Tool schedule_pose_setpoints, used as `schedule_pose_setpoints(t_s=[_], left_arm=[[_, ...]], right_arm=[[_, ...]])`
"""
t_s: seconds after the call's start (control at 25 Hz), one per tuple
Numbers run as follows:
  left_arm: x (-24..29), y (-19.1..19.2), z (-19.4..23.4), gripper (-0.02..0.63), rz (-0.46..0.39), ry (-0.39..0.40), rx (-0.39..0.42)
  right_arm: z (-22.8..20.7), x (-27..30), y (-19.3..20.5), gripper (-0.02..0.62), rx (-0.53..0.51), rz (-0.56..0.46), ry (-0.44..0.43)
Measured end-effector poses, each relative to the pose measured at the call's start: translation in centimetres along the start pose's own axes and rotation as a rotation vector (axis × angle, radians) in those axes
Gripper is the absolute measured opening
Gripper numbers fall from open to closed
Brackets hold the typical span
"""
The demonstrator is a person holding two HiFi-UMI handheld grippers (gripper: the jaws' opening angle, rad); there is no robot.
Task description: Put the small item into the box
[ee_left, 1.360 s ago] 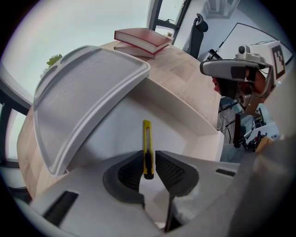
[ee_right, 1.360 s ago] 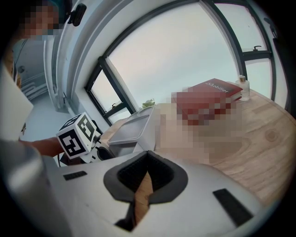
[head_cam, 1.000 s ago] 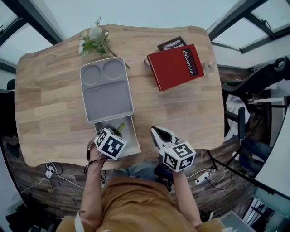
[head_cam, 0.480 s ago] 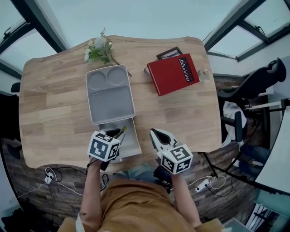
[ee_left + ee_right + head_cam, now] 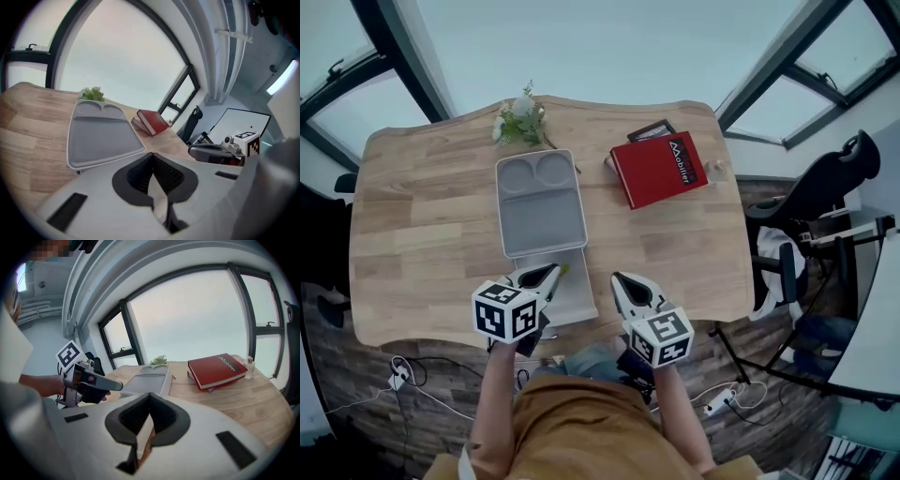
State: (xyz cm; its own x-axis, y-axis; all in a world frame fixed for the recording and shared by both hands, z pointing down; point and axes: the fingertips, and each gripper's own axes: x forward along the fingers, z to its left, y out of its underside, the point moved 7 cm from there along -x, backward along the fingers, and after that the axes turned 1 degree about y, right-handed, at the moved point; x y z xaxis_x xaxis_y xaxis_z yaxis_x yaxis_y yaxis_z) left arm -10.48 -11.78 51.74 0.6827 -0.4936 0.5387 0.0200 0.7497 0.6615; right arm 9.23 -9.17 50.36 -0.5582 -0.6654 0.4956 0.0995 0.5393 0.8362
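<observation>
White box (image 5: 577,292) sits beside the left tongs (image 5: 152,155), at the bench (image 5: 422,234) edge. Those and the right tongs (image 5: 150,395), both pressed together and empty, could knock it off if swung carelessly.

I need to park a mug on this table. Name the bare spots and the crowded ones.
Widest bare wood: the table, left of the gray tray. Also the near right corner, between the red book and the right claw. Crowded: the near edge, around the box and the left claw.

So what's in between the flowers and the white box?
The grey tray lies between the flowers and the white box, as the head view shows.
</observation>
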Motion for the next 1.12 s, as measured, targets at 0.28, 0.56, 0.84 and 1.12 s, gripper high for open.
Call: schedule_pose_setpoints(t_s=[0.28, 0.56, 0.84, 1.12], left_arm=[[-3.5, -1.1, -1.0, 0.005, -0.214, 0.126, -0.075], [-7.7, -2.2, -1.6, 0.005, -0.397, 0.016, 0.035], [-10.3, -2.4, -4.4, 0.005, -0.483, -0.052, 0.227], [-12.3, -2.0, -5.6, 0.005, -0.575, -0.075, 0.256]], right_arm=[[2.0, -1.2, -2.3, 0.005, 0.035, -0.112, 0.009], [4.2, -3.3, -4.3, 0.004, -0.031, -0.203, 0.035], [5.7, -5.5, -4.9, 0.003, -0.105, -0.258, 0.066], [6.9, -6.8, -4.9, 0.005, -0.11, -0.299, 0.049]])
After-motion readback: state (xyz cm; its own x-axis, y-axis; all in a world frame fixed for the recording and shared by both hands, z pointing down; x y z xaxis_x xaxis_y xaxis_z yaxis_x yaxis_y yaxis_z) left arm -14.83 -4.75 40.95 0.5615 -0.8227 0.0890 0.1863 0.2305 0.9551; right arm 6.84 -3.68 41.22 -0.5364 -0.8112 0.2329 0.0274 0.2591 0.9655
